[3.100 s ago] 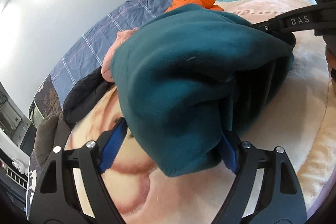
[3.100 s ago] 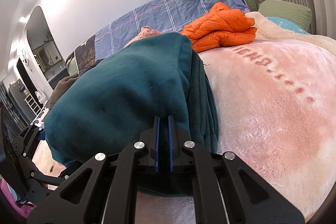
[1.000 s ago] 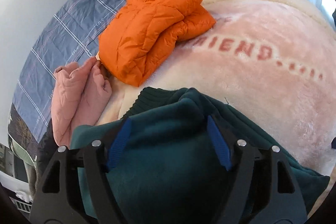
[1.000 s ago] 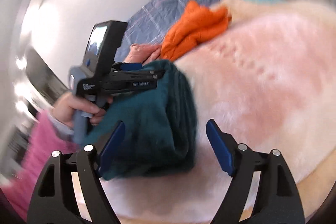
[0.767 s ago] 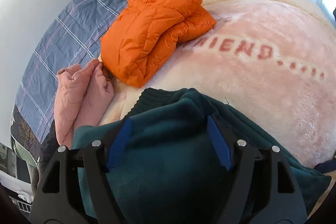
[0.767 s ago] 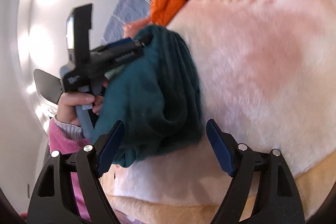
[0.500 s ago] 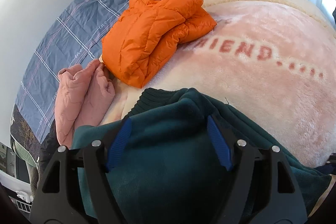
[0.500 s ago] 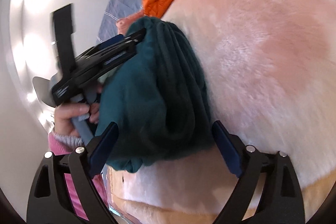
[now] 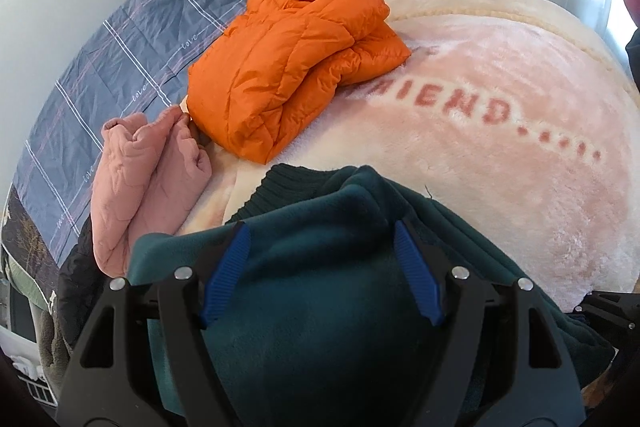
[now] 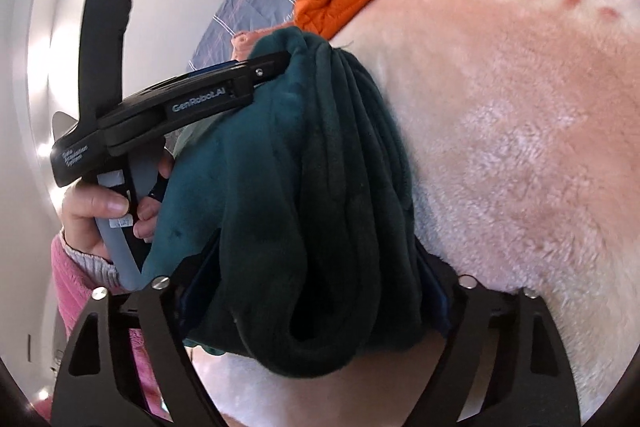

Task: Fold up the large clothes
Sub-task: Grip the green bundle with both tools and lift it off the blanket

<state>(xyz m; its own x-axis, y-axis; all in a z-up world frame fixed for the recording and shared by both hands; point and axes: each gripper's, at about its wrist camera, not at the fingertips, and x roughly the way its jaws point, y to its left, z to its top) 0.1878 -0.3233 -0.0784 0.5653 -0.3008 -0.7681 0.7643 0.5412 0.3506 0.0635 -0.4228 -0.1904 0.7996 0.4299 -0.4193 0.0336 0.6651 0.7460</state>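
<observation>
The folded teal fleece garment [image 9: 320, 307] lies at the near edge of the pink plush blanket [image 9: 520, 167]. Left gripper [image 9: 320, 267] straddles its top, whether it pinches cannot be told; right gripper [image 10: 316, 291] is closing around its bundled end. An orange puffer jacket [image 9: 288, 67] lies farther back.

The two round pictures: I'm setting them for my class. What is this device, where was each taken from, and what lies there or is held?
No robot here: a person holds a handheld claw in each hand, each with a wide-angle camera looking along its two fingers. One picture is from the left claw, the other from the right claw, which also shows the person's hand gripping the left tool. On a pink blanket lie an orange puffer jacket and a pink garment. The right claw's jaws are closing with a folded teal fleece between them; the left claw lies open over it.
</observation>
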